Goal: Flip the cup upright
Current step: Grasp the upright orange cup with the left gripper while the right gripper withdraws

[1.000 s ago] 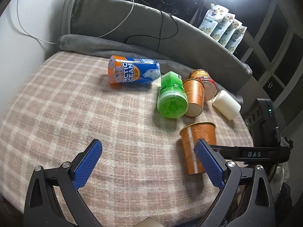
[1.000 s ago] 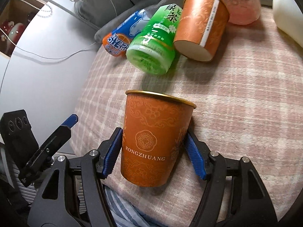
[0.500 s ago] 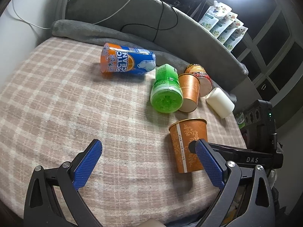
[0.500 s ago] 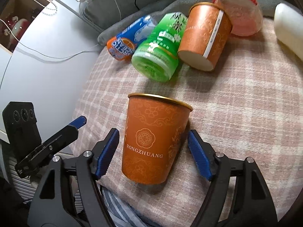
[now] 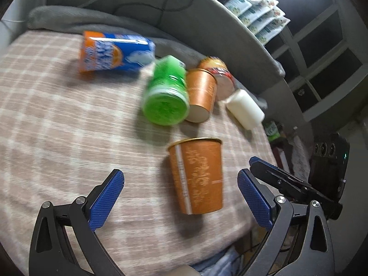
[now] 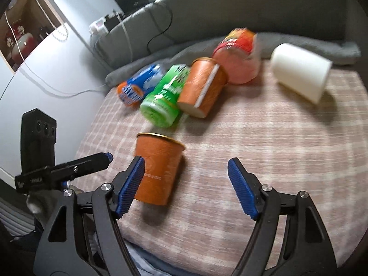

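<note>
An orange paper cup (image 5: 197, 175) with a gold rim stands upright, mouth up, near the front edge of the checked cloth; it also shows in the right wrist view (image 6: 156, 168). My left gripper (image 5: 181, 195) is open and empty, the cup between and beyond its blue pads. My right gripper (image 6: 187, 187) is open and empty, its left pad (image 6: 131, 184) in front of the cup's side. A second orange cup (image 5: 201, 94) lies on its side further back; it also shows in the right wrist view (image 6: 201, 89).
A green bottle (image 5: 166, 94), a blue and orange can (image 5: 115, 53), a red-lidded tub (image 5: 218, 76) and a white cup (image 5: 245, 109) lie on their sides behind. A grey padded back (image 5: 161, 16) rims the far side. The cloth's front edge drops off close to the cup.
My right gripper opened off the upright cup and pulled back to the right. My left gripper swung round toward the cup. The cup stays standing.
</note>
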Motion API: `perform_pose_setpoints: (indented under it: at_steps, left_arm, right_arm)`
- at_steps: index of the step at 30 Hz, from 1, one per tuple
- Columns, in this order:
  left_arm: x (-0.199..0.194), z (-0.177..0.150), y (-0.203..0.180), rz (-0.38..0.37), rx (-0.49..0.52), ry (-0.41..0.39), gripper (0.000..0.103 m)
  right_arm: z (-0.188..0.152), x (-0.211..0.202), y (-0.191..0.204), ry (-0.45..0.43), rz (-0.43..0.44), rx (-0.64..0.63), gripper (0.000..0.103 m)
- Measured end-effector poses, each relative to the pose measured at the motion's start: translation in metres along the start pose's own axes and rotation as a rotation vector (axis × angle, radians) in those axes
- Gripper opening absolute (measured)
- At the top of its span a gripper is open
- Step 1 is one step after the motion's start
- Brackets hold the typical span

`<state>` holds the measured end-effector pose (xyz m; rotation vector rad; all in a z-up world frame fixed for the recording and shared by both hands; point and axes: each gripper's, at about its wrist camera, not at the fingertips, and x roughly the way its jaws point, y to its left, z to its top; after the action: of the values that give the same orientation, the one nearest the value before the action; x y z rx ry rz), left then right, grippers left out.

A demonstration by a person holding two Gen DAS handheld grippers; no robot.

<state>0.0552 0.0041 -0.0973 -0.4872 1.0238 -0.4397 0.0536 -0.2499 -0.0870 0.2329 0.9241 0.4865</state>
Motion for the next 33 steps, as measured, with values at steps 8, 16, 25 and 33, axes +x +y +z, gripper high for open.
perform_pose_setpoints:
  at_steps: [8,16,25,33]
  left_arm:
    - [0.034,0.017,0.0,-0.056,-0.047,0.11,0.098]
    - [0.053,0.021,0.0,-0.07,-0.063,0.167,0.097]
    - [0.065,0.022,-0.004,-0.067,-0.052,0.2,0.082]
    - [0.072,0.022,-0.003,-0.076,-0.056,0.219,0.067]
  right_arm:
    - [-0.014,-0.026,-0.023,-0.054,-0.049,0.065,0.077]
    - [-0.022,-0.027,-0.044,-0.048,-0.077,0.116,0.077]
    - [-0.024,-0.022,-0.048,-0.046,-0.093,0.125,0.077]
    - [-0.024,-0.024,-0.056,-0.049,-0.101,0.155,0.077]
